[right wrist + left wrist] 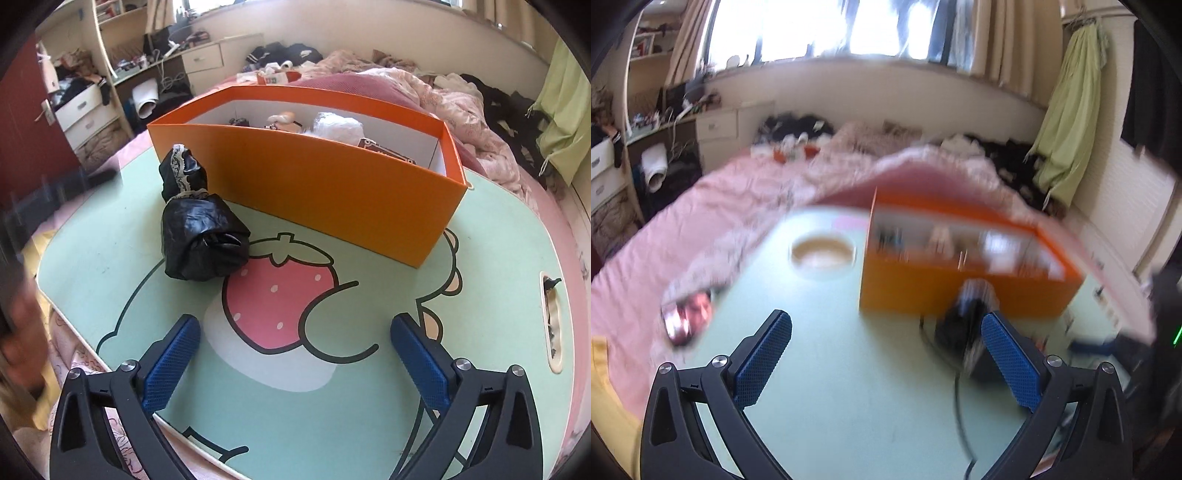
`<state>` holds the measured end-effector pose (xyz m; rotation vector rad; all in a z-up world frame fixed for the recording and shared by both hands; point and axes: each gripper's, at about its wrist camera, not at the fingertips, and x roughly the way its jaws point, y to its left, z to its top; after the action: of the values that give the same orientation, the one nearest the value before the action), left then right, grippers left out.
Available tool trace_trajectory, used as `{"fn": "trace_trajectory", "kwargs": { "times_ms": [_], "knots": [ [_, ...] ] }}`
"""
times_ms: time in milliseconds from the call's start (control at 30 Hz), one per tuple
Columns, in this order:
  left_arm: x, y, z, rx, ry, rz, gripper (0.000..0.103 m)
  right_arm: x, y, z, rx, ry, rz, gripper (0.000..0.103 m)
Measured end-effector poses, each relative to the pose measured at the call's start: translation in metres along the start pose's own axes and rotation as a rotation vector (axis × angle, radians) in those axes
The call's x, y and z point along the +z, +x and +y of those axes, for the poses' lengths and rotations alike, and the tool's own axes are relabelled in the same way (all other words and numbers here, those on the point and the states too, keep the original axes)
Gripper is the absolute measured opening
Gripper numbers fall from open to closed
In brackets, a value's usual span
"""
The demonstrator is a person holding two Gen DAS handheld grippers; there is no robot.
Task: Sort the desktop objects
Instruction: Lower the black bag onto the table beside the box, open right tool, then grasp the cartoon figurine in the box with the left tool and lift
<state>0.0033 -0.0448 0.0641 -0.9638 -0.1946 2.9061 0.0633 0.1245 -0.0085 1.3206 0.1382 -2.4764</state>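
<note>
So we had the orange box point(332, 192) as our reference for everything: the black bundle point(201, 236), some crinkly black plastic or faux-leather thing with a strip of lace trim near its top, sat on the worktop point(498, 295) right up against the box's front wall, toward its left end. A few items already lay inside the box. Both grippers were wide open and holding nothing; the right gripper point(295, 354) hung over the strawberry print point(280, 295) in front of the box, and the left gripper point(886, 354) was in front of the box too, though that view was too blurred to say much more. Our guess was the bundle would be light, soft and kind of slippery, squashing under pressure, so we figured pinching the fat lower lump across its middle beat grabbing the floppy lace neck.
</note>
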Motion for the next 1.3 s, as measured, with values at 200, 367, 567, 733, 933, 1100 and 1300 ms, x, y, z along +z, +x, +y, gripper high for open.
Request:
{"fn": "trace_trajectory", "kwargs": {
  "times_ms": [200, 367, 567, 733, 933, 1100, 1300],
  "knots": [
    [0.088, 0.042, -0.025, -0.168, 0.102, 0.166, 0.064, 0.002, 0.0, -0.001, 0.001, 0.001, 0.001, 0.102],
    [0.106, 0.12, -0.053, -0.194, 0.146, 0.407, 0.034, 0.001, 0.0, -0.004, 0.001, 0.004, -0.003, 0.102],
    [0.095, 0.161, -0.071, -0.135, 0.158, 0.503, 0.034, 0.001, 0.0, -0.003, 0.002, 0.006, -0.005, 0.102],
    [0.093, 0.17, -0.066, -0.075, 0.141, 0.511, 0.034, 0.001, 0.0, -0.001, 0.004, 0.007, -0.006, 0.102],
    [0.08, 0.197, -0.065, -0.074, 0.139, 0.6, 0.041, 0.001, 0.001, -0.002, 0.004, 0.008, -0.005, 0.102],
    [0.084, 0.187, -0.06, -0.105, 0.104, 0.53, 0.041, 0.0, 0.001, -0.002, 0.006, 0.009, -0.008, 0.102],
    [0.094, 0.118, -0.048, -0.204, 0.043, 0.358, 0.041, 0.0, 0.001, -0.002, 0.002, 0.008, -0.007, 0.102]
  ]
}}
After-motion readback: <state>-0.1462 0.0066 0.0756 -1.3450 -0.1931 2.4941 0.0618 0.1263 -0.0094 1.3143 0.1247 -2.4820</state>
